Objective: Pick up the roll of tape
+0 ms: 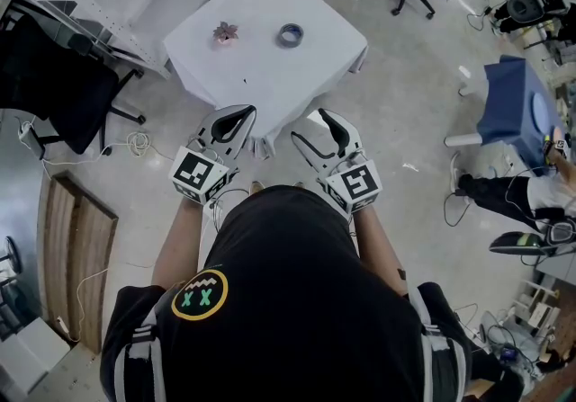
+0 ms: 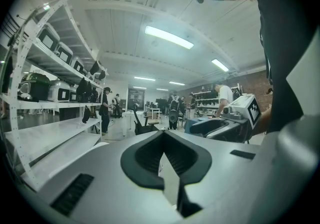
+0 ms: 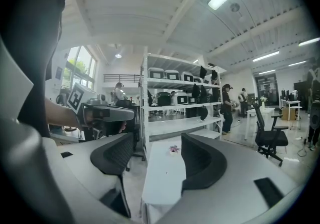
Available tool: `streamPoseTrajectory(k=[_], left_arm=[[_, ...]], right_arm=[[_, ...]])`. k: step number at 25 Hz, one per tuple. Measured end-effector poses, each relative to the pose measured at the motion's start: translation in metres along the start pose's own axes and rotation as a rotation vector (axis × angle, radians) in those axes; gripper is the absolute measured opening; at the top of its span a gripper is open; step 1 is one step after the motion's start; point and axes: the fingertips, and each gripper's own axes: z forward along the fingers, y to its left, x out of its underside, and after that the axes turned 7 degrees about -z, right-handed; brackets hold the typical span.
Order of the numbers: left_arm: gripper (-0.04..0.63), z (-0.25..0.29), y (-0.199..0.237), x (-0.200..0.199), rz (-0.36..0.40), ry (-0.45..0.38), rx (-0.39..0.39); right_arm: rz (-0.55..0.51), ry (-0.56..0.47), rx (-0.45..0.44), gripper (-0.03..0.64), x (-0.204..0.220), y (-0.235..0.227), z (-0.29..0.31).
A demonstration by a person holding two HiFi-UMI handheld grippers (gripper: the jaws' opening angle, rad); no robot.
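now | roll of tape (image 1: 290, 34): small blue-grey ring | flat on white table (image 1: 310, 76)

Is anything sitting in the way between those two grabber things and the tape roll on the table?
Nothing visible does. The roll of tape lies on the bare white table, beyond the left gripper and right gripper. The small pink object sits apart, to its left.

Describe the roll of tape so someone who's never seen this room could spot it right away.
Find the white square table on the grey floor ahead of the person. On its far half lie two small things; the roll of tape is the right-hand one in the head view, a flat blue-grey ring with an open middle, unlike the pink flower-shaped piece beside it.
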Motion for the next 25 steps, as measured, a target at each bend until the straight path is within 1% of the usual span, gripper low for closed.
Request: streamPoseTrajectory(k=[3, 6, 12, 14, 17, 21, 23, 25], left_arm=[[0.015, 0.0, 0.001, 0.001, -0.001, 0.0, -0.002], [0.014, -0.001, 0.003, 0.003, -0.002, -0.002, -0.004], [0.015, -0.002, 0.001, 0.004, -0.005, -0.001, -0.006], [0.015, -0.001, 0.001, 0.004, -0.004, 0.0, -0.006], [0.014, 0.0, 0.001, 0.003, -0.002, 0.0, -0.006], [0.015, 0.002, -0.001, 0.003, -0.001, 0.0, -0.003], [0.014, 0.003, -0.003, 0.003, 0.001, 0.001, -0.002], [0.014, 0.005, -0.005, 0.003, 0.002, 0.001, -0.002]], right_arm=[[0.001, 0.004, -0.022, 0.365, 0.001, 0.004, 0.003], [-0.004, 0.031, -0.041, 0.402, 0.007, 0.008, 0.005], [-0.003, 0.05, -0.054, 0.46, 0.014, 0.011, 0.006], [0.002, 0.047, -0.059, 0.492, 0.014, 0.011, 0.007], [0.013, 0.068, -0.078, 0.563, 0.019, 0.014, 0.009], [0.016, 0.086, -0.105, 0.595, 0.024, 0.019, 0.009], [0.013, 0.108, -0.11, 0.598, 0.03, 0.019, 0.007], [0.011, 0.101, -0.109, 0.598, 0.028, 0.018, 0.006]])
